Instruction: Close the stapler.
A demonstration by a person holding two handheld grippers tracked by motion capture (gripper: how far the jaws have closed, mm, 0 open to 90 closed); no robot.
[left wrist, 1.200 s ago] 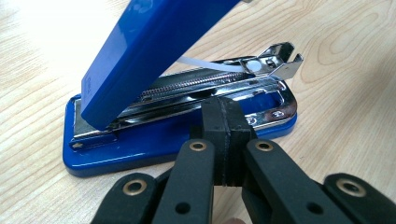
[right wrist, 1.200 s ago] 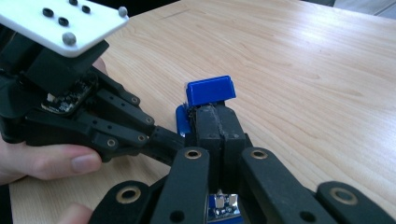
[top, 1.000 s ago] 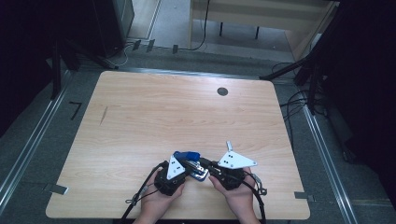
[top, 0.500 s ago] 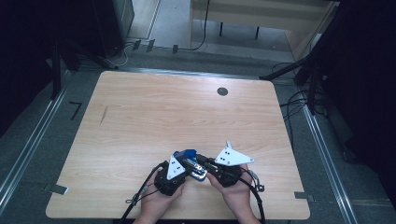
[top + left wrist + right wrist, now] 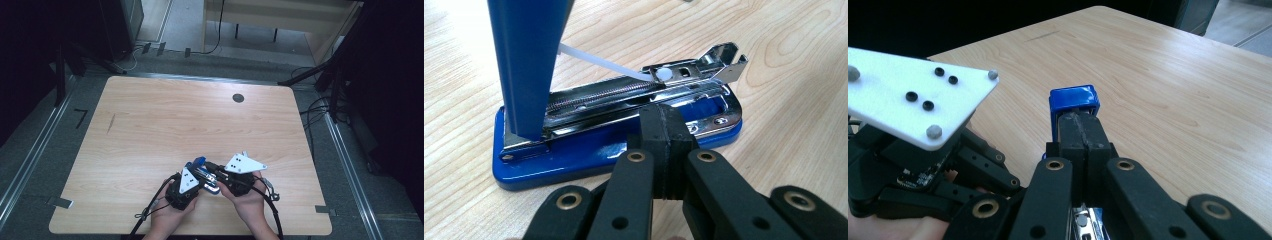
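Observation:
A blue stapler (image 5: pixel 202 172) lies near the table's front edge, its blue lid (image 5: pixel 526 65) swung upright off the chrome magazine (image 5: pixel 639 95). My left gripper (image 5: pixel 663 125) is shut, with nothing between its jaws. Its tips rest against the side of the magazine, above the blue base (image 5: pixel 589 157). My right gripper (image 5: pixel 1080 127) is shut too, and its tips sit right up against the end of the raised lid (image 5: pixel 1074 102). In the high view the left gripper (image 5: pixel 196 181) and the right gripper (image 5: pixel 216 176) meet at the stapler from either side, each in a hand.
The wooden table (image 5: pixel 190 120) has a black round grommet (image 5: pixel 238 98) at the far right and a dark streak (image 5: pixel 111 123) at the left. Cables (image 5: pixel 272 210) trail off the front edge. The left gripper's white plate (image 5: pixel 913 105) is close beside the right jaws.
The right gripper has shifted very slightly by the stapler. The left hand and the stapler's base are where they were.

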